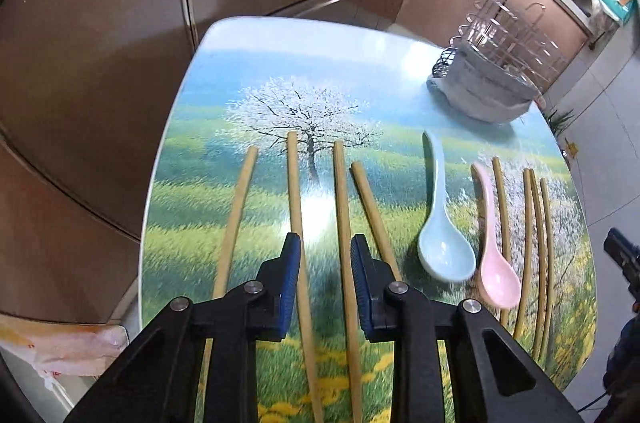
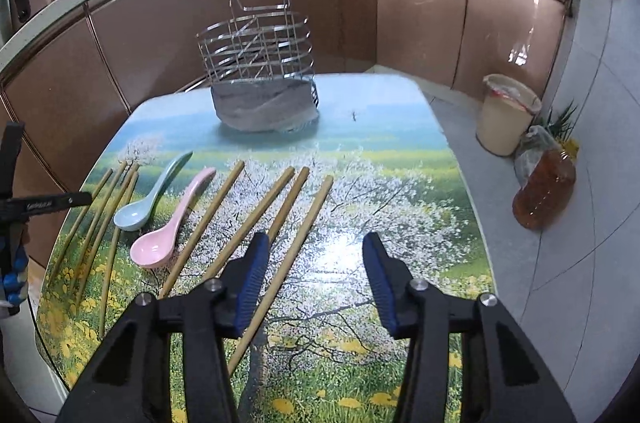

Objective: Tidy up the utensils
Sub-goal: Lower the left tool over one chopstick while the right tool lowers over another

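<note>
**Two open claws poised over loose utensils; wire holder standing unfilled**

The left claw is hovering low over the worktop with its jaws moderately parted and gripping nothing; two chopsticks are running lengthwise beneath the gap, suggesting a pick is being lined up along their axis. The right claw is hanging with jaws spread wide, also holding nothing, one chopstick lying just inside its left finger. Outward, the utensils are lying flat and roughly parallel, handles pointing away, probably laid out for easy single picks: four chopsticks on the left, a blue spoon and pink spoon in the middle, four more chopsticks to the right. At the far edge, the wire utensil holder, its base wrapped in grey material, is standing upright. No utensil is showing through its wires, so the sorting is judged not yet begun.
</note>
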`<state>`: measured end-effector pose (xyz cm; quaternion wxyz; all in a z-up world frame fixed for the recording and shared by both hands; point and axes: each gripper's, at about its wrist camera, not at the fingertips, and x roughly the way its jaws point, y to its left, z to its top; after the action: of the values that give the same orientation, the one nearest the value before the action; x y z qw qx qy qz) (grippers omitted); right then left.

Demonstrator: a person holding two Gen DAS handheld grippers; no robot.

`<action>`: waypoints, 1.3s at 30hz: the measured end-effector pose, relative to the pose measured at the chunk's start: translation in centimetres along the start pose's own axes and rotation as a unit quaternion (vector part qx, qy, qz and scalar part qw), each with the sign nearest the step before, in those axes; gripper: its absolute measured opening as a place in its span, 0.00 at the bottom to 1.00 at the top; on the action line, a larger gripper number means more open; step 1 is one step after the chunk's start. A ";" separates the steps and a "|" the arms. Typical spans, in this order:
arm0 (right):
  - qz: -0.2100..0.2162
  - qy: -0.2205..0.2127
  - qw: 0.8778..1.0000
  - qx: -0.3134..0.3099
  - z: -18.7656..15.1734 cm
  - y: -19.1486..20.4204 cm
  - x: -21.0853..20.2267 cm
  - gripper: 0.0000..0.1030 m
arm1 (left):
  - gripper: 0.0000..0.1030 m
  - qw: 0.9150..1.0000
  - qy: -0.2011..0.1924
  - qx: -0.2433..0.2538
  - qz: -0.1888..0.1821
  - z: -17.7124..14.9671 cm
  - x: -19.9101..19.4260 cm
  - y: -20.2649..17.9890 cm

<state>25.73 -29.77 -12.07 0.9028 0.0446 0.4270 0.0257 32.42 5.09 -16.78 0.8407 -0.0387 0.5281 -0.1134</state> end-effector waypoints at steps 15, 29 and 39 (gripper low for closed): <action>0.040 0.127 0.991 0.031 4.4 -2.6 8.3 0.33 | 0.19 0.998 0.054 0.005 0.016 4.0 3.6 -0.3; 0.034 0.171 0.984 0.047 6.3 -2.5 11.6 0.29 | 0.16 0.997 0.071 0.009 0.018 4.9 4.7 -0.4; 0.013 0.198 0.980 0.028 6.7 -2.1 13.5 0.27 | 0.15 0.996 0.089 0.004 0.010 5.4 5.6 -0.7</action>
<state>39.48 -31.12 -18.40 0.7982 0.0697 0.5974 0.0340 39.45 2.77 -19.20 0.7917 -0.0194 0.6006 -0.1101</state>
